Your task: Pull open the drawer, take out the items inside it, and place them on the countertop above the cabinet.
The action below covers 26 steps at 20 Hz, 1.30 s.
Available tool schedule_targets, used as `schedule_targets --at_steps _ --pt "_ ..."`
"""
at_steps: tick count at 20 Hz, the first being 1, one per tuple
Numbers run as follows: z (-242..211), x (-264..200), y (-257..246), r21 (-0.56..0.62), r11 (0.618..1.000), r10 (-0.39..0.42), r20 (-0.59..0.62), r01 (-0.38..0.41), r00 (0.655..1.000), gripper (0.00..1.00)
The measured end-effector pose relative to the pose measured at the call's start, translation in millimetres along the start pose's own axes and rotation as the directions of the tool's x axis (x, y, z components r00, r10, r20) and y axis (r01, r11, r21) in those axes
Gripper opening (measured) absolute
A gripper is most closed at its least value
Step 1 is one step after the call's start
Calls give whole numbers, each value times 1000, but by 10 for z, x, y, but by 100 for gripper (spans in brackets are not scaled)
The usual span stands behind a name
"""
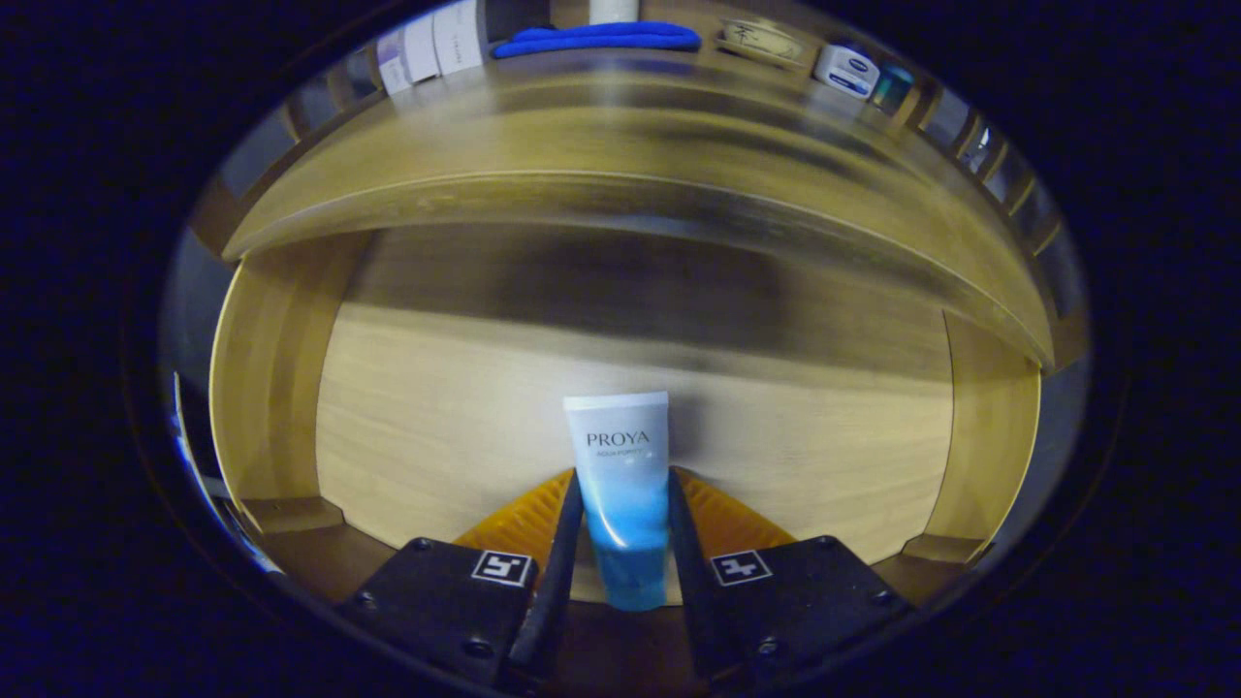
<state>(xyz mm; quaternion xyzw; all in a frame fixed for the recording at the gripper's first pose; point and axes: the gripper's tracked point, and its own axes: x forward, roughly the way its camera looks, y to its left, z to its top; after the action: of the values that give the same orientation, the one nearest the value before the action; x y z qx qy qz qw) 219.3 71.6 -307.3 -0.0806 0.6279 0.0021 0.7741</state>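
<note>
Tube: a small blue-and-white cosmetic tube (pixel 621 485) stands between my fingers, flat crimped end pointing away from me, darker blue end towards me
Fingers: my gripper (pixel 620 509) is closed narrow on the tube, one finger pressing on each long side, so I judge it held
Where it is: the tube hangs over the wooden floor of the open drawer (pixel 436 427); I cannot tell whether it touches the floor or is just lifted off it
Weight: I expect it to be light, a squeeze tube of this kind carries little
Stiffness: soft walls that give under pressure; I judge that too hard a squeeze would dent it or push product towards the cap
Slipperiness: the skin looks smooth and glossy, so it could slide down between my pads if I tip it
Where to hold: mid-body, where I am now, seems right; the crimped end is thin and the cap end is hidden low between my fingers
Drawer: pale wood floor, side walls left and right, no other item on the floor that I can see
Countertop: the cabinet's wooden top (pixel 620 116) curves above the drawer, blurred
On the countertop: a blue cloth (pixel 601 39), a white jar with a blue label (pixel 846 70) and a pale box (pixel 436 44) sit far back
Room to place: I judge the near strip of countertop, in front of those things, free for the tube
</note>
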Motion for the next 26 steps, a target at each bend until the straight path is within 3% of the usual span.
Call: schedule_targets --at_steps 3,11,15,20,26 --pt "21 -166 4 12 999 29 41 -30 999 47" --pt "383 -1203 -86 7 993 112 223 -116 968 46" --pt "722 -1584 -92 -4 995 98 301 -102 949 46" --pt "1214 -1769 -105 19 997 64 348 -76 935 46" --pt "1680 -1617 -67 65 996 38 347 -65 937 46"
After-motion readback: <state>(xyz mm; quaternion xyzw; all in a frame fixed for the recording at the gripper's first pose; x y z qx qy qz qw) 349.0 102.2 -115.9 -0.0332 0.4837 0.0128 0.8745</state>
